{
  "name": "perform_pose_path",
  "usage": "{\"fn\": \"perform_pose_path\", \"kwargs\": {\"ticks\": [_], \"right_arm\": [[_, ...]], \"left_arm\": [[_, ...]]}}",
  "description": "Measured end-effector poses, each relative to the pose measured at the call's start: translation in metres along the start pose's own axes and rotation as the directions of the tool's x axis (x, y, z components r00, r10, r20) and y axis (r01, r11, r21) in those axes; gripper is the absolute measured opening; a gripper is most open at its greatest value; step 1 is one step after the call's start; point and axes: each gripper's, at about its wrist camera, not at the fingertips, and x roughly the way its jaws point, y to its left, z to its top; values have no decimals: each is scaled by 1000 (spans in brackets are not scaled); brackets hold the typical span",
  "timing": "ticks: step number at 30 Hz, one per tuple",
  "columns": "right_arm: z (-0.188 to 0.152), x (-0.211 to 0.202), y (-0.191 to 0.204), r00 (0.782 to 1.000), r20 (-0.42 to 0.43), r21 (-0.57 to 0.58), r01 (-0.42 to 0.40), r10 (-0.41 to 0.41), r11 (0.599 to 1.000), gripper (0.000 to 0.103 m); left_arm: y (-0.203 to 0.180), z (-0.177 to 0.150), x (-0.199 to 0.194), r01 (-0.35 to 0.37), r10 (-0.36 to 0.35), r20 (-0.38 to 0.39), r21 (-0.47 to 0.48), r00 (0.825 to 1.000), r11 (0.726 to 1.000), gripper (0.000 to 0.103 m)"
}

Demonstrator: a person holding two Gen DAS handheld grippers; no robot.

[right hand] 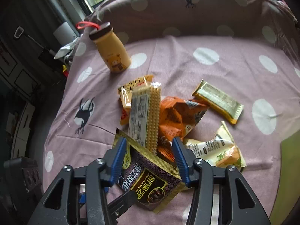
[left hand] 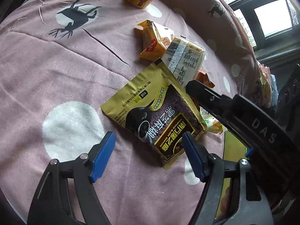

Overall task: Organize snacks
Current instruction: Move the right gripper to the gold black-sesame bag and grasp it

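Where the pink dotted bedsheet point(right hand: 215, 75) spreads, six snack packets lie near its middle: the flat gold-and-purple foil sachet point(right hand: 150, 180) at six o'clock sits between the right tool point(right hand: 149, 159), its jaws spread; the left tool point(left hand: 148, 153) gapes too.

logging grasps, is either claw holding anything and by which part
Nothing held yet: the right claw straddles the sesame packet at its gold edge without pinching; the left claw is open.
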Motion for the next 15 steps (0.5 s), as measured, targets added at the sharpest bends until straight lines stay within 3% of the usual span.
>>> {"fn": "perform_pose_path", "kwargs": {"ticks": [4,8,11,15], "right_arm": [[-8,4,3,1000,-16,-36,-7,7,999,45],[-14,16,4,994,-82,-16,-69,67,998,43],[-21,21,2,991,-106,0,-76,76,997,37],[-25,23,-6,974,-130,70,-177,185,982,37]], "left_arm": [[-2,-3,-2,-32,32,19,21,999,999,63],[-2,-5,0,-65,64,29,34,998,997,37],[-2,-6,0,-59,58,21,41,998,997,32],[-8,-8,1,-69,68,18,82,998,994,32]]}}
